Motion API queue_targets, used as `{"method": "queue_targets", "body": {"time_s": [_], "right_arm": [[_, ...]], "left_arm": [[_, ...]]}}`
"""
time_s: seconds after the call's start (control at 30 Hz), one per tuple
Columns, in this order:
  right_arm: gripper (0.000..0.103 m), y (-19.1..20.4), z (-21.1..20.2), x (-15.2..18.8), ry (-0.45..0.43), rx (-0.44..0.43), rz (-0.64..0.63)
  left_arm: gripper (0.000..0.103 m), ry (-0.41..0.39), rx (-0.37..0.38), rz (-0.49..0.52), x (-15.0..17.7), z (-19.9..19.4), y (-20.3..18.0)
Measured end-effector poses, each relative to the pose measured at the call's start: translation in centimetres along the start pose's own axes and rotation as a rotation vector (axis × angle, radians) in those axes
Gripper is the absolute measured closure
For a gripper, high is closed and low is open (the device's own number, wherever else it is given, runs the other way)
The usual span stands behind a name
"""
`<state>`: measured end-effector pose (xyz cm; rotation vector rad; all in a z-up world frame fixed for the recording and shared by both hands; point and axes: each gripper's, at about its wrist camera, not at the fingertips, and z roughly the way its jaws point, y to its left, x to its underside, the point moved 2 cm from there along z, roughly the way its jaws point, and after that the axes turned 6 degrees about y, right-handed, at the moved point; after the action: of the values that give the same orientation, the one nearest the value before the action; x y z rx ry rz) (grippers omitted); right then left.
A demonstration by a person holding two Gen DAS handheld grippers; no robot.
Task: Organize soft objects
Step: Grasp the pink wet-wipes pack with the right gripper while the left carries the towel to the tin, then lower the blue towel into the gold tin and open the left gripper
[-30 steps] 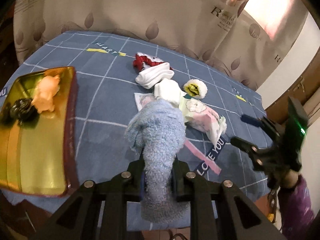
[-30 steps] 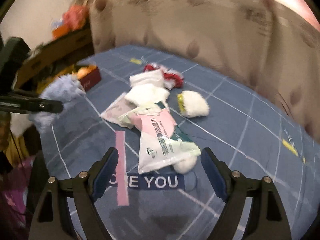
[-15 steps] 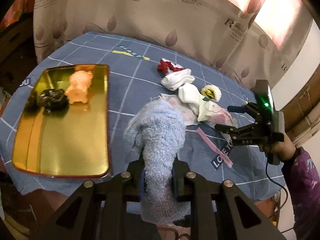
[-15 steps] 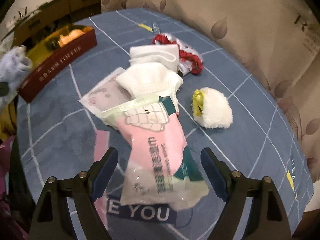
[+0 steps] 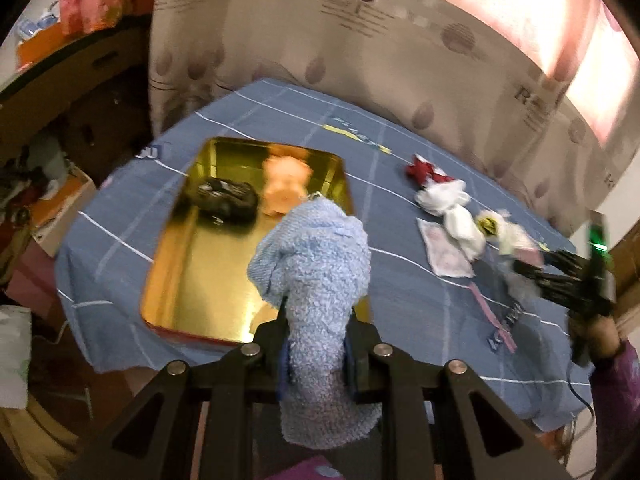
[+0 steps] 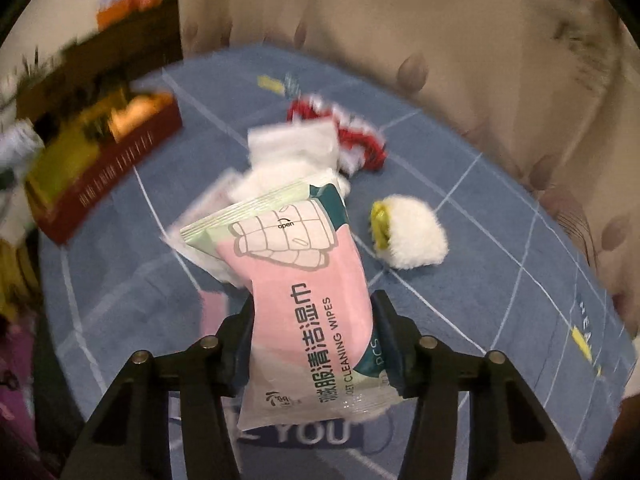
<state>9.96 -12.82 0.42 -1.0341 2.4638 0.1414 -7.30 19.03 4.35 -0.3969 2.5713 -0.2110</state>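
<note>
the blue sock [image 5: 316, 280] is pinched in the left gripper [image 5: 316, 364], hanging over the near edge of the gold tin [image 5: 180, 280], where a pink toy [image 5: 286, 184] and a black bundle [image 5: 226, 200] already lie. best to carry it over bare tin before letting go, so it does not drape the rim. the right gripper [image 6: 312, 344] has just been closing, its jaws now clamped on the wipes pack [image 6: 304, 300]; lift it straight up, clear of the white socks [image 6: 292, 152] it overlaps.
</note>
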Motion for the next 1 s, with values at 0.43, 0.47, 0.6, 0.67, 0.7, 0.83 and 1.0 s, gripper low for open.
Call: {"method": "queue_targets", "body": {"time_s": [0.43,0.47,0.6,0.67,0.7,0.83,1.0], "right_arm": [[0.054,0.9,-9.7,3.8,-0.286,-0.202,0.293],[0.054,1.0,-10.0,4.1,-0.295,-0.213,0.313],[0.054,1.4,-10.5,5.2,-0.300,-0.243,0.359],[0.054,1.6,-10.7,5.6,-0.303,-0.251,0.366],[0.054,1.8,-10.7,5.7,-0.305,-0.255,0.372],[0.054,2.3,-10.6,6.2,-0.303,-0.264,0.379],[0.053,2.9,-10.2,6.1,-0.291,-0.285,0.379]], "left_arm": [[0.082,0.008,-0.121,0.022,-3.2,4.6,4.4],[0.082,0.010,-0.130,0.023,-3.5,5.0,4.7],[0.082,0.041,-0.131,0.029,-4.5,6.9,5.6],[0.081,0.058,-0.147,0.044,-4.8,7.9,5.9],[0.081,0.065,-0.160,0.043,-4.9,8.4,6.1],[0.079,0.082,-0.169,0.016,-4.9,9.5,7.0],[0.072,0.079,-0.226,0.068,-4.6,9.6,6.2]]}}
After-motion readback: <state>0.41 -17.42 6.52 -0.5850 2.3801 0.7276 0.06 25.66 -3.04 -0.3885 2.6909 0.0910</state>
